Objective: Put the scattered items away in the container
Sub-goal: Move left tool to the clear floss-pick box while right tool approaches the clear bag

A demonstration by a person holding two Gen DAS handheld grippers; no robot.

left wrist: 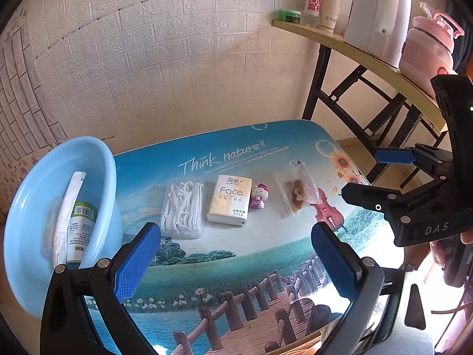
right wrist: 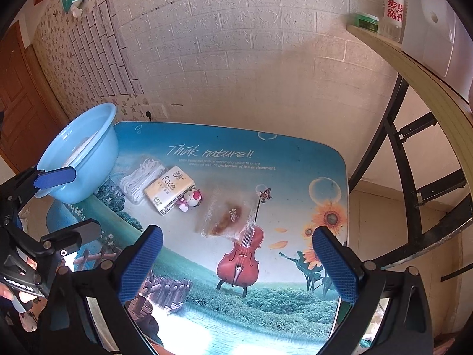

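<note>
A light blue basin [left wrist: 100, 159] sits at the table's left end and holds a green-labelled bottle [left wrist: 81, 224] and a white sachet [left wrist: 69, 207]. On the table lie a clear box of floss picks [left wrist: 183, 207], a "Face" tissue pack [left wrist: 229, 199], a small Hello Kitty figure [left wrist: 259, 195] and a clear bag of brown snack [left wrist: 295, 193]. My left gripper [left wrist: 236, 263] is open and empty, above the table in front of the items. My right gripper [right wrist: 236, 266] is open and empty, near the snack bag [right wrist: 227, 217]. The basin [right wrist: 82, 153] is at its far left.
The picture-printed table [right wrist: 266, 295] ends on the right near a folding table [left wrist: 354, 50] bearing a pink bottle [left wrist: 428, 47], paper cups and a white appliance. A brick-patterned wall stands behind. A wooden door [right wrist: 17, 103] is at the far left.
</note>
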